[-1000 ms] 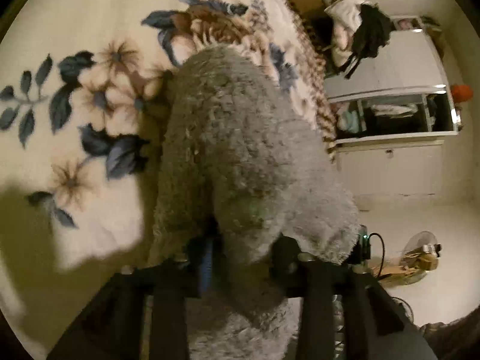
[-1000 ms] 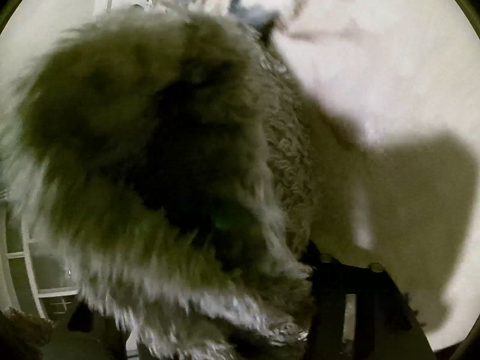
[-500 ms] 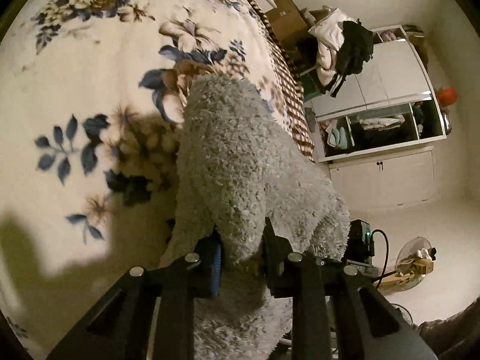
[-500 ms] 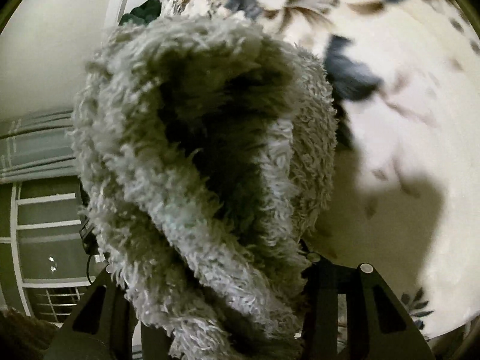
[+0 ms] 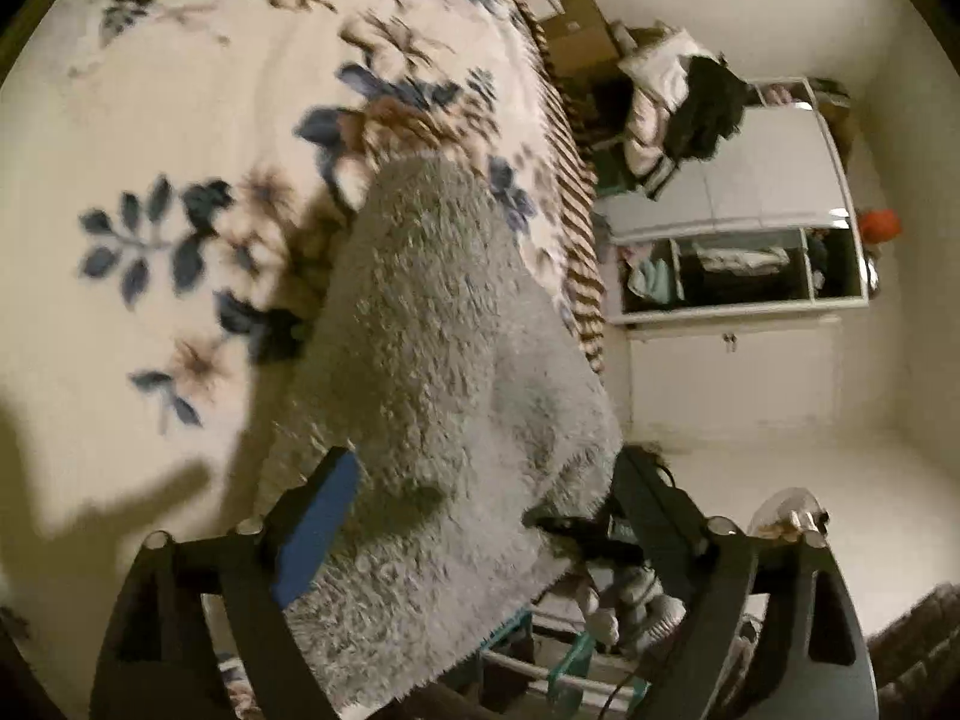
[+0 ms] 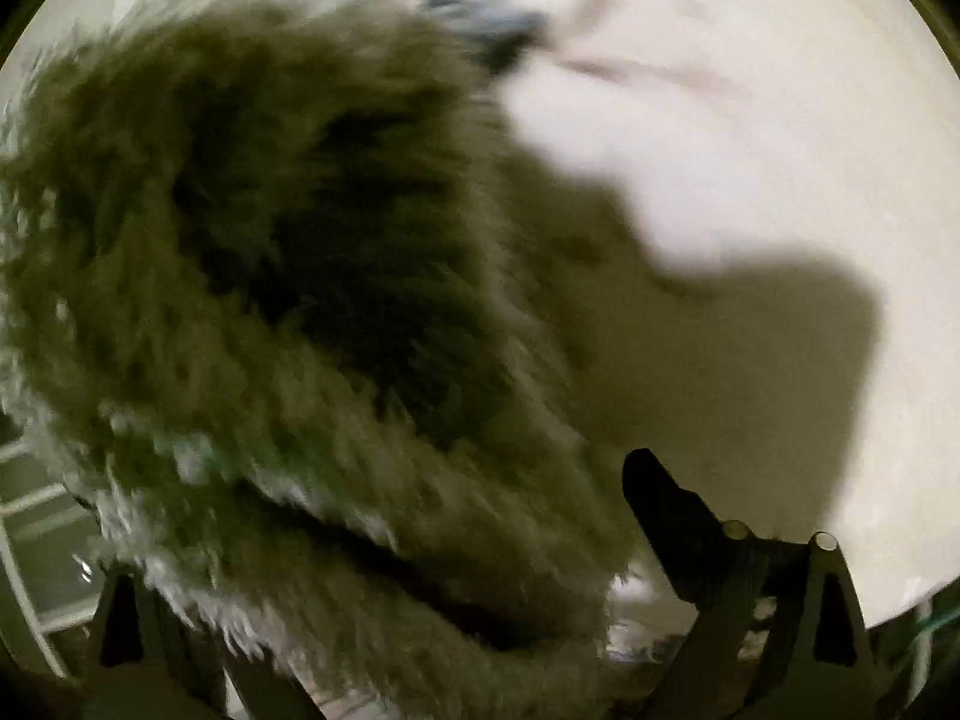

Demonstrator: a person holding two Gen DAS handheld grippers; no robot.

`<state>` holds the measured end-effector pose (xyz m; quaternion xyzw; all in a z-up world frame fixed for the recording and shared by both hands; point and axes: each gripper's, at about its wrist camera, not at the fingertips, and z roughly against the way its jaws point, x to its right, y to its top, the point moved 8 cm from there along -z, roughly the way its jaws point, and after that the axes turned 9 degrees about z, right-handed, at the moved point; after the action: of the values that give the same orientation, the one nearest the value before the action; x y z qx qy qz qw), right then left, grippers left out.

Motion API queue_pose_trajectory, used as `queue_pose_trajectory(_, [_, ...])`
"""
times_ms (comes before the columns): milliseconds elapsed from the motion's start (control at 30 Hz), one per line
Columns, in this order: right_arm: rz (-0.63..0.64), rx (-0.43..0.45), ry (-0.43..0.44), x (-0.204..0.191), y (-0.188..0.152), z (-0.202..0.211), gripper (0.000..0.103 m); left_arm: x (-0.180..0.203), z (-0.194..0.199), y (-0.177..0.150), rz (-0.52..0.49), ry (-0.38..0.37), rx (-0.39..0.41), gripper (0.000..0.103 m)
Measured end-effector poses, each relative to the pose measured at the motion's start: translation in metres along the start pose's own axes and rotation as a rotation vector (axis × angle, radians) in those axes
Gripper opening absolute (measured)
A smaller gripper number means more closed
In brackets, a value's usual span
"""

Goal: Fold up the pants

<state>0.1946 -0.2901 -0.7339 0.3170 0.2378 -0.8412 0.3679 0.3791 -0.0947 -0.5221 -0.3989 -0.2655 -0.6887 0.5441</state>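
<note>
The pants are grey and fluffy [image 5: 444,360]. In the left wrist view they lie along the right edge of the floral bedspread [image 5: 150,138] and run between my fingers. My left gripper [image 5: 486,480] is open, its blue-padded finger [image 5: 318,528] to the left of the cloth and the other finger to the right. In the right wrist view the pants [image 6: 270,300] are a blurred bunched mass filling the left and centre. My right gripper [image 6: 420,516] looks open; its right finger [image 6: 666,498] stands clear of the cloth and the left finger is hidden behind it.
The bed's striped side edge [image 5: 576,228] drops off to the right. A white wardrobe [image 5: 750,228] with a pile of clothes [image 5: 678,96] stands beyond it. A fan [image 5: 792,516] and a rack [image 5: 570,660] are on the floor at lower right.
Both grippers have opened and let go of the pants, which they pinched half a second ago. The pants have dropped onto the bed edge. The right view is now blurred by motion.
</note>
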Motion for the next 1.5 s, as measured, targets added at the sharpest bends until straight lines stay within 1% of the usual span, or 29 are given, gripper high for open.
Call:
queue_pose_trajectory(67, [-0.017,0.015,0.056,0.003,-0.005,0.0,0.102,-0.005,-0.016,-0.007,0.001,0.006,-0.048,0.094])
queue_pose_trajectory(167, [-0.015,0.004,0.122,0.003,-0.004,-0.013,0.103,-0.021,-0.046,-0.008,0.022,0.018,-0.099,0.094])
queue_pose_trajectory(233, [-0.011,-0.005,0.16,0.001,-0.001,-0.022,0.103,-0.029,-0.06,-0.003,0.039,0.02,-0.11,0.094])
queue_pose_trajectory(333, [-0.006,-0.007,0.196,-0.002,0.004,-0.034,0.103,-0.033,-0.063,0.005,0.063,0.008,-0.11,0.095])
queue_pose_trajectory(400, [-0.007,-0.001,0.2,-0.003,0.005,-0.035,0.103,-0.036,-0.06,0.007,0.068,0.012,-0.116,0.093])
queue_pose_trajectory(433, [0.001,0.0,0.197,0.0,0.015,-0.042,0.103,-0.035,-0.056,0.007,0.069,0.02,-0.116,0.093])
queue_pose_trajectory(500, [0.015,-0.01,0.197,-0.001,0.008,-0.038,0.103,-0.026,-0.042,0.006,0.051,0.016,-0.107,0.093])
queue_pose_trajectory(533, [0.009,-0.016,0.202,-0.008,0.017,-0.038,0.103,-0.023,-0.035,0.005,0.043,0.008,-0.106,0.094])
queue_pose_trajectory(567, [-0.004,-0.021,0.211,-0.025,0.031,-0.045,0.103,-0.021,-0.029,0.004,0.04,0.008,-0.109,0.095])
queue_pose_trajectory(633, [-0.021,-0.03,0.211,-0.026,0.037,-0.046,0.103,-0.024,-0.019,0.003,0.023,0.053,-0.101,0.099])
queue_pose_trajectory(667, [-0.019,-0.036,0.211,-0.026,0.035,-0.045,0.103,-0.025,-0.016,0.002,0.014,0.053,-0.095,0.102])
queue_pose_trajectory(700, [-0.017,-0.043,0.205,-0.02,0.038,-0.04,0.103,-0.027,-0.015,0.001,0.012,0.041,-0.093,0.103])
queue_pose_trajectory(733, [-0.018,-0.043,0.203,-0.009,0.049,-0.031,0.103,-0.032,-0.02,0.0,0.029,0.027,-0.102,0.103])
queue_pose_trajectory(800, [-0.015,-0.042,0.201,-0.015,0.064,-0.037,0.103,-0.045,-0.033,-0.001,0.047,0.026,-0.127,0.103])
queue_pose_trajectory(833, [-0.014,-0.04,0.199,-0.027,0.068,-0.037,0.103,-0.052,-0.042,-0.001,0.049,0.036,-0.142,0.103])
queue_pose_trajectory(867, [-0.015,-0.038,0.197,-0.025,0.071,-0.034,0.103,-0.056,-0.047,-0.002,0.05,0.044,-0.148,0.103])
queue_pose_trajectory(933, [-0.013,-0.039,0.195,-0.027,0.07,-0.038,0.103,-0.055,-0.057,0.0,0.044,0.038,-0.161,0.103])
queue_pose_trajectory(1033, [-0.009,-0.044,0.198,-0.028,0.07,-0.042,0.103,-0.057,-0.064,0.006,0.047,0.047,-0.159,0.103])
queue_pose_trajectory(1067, [-0.008,-0.047,0.198,-0.027,0.069,-0.031,0.103,-0.06,-0.064,0.007,0.057,0.051,-0.158,0.103])
queue_pose_trajectory(1167, [-0.01,-0.053,0.201,-0.026,0.069,-0.035,0.103,-0.061,-0.059,0.009,0.068,0.047,-0.145,0.103])
queue_pose_trajectory(1200, [-0.006,-0.054,0.205,-0.019,0.068,-0.039,0.103,-0.064,-0.058,0.009,0.078,0.048,-0.141,0.103])
queue_pose_trajectory(1267, [0.0,-0.058,0.21,-0.018,0.075,-0.034,0.103,-0.068,-0.057,0.009,0.103,0.036,-0.126,0.103])
queue_pose_trajectory(1333, [0.006,-0.054,0.201,-0.019,0.077,-0.034,0.103,-0.068,-0.057,0.009,0.109,0.046,-0.109,0.103])
queue_pose_trajectory(1367, [0.015,-0.04,0.188,-0.021,0.08,-0.033,0.098,-0.066,-0.059,0.008,0.095,0.054,-0.107,0.103])
queue_pose_trajectory(1400, [0.026,-0.017,0.167,-0.023,0.082,-0.031,0.084,-0.062,-0.06,0.006,0.073,0.065,-0.109,0.102])
queue_pose_trajectory(1433, [0.034,-0.004,0.162,-0.026,0.083,-0.03,0.077,-0.056,-0.059,0.002,0.05,0.068,-0.106,0.097])
queue_pose_trajectory(1467, [0.043,0.011,0.155,-0.028,0.084,-0.027,0.066,-0.051,-0.058,0.001,0.027,0.071,-0.1,0.075])
queue_pose_trajectory(1500, [0.055,0.035,0.142,-0.032,0.086,-0.022,0.059,-0.046,-0.054,-0.001,0.002,0.077,-0.086,0.054])
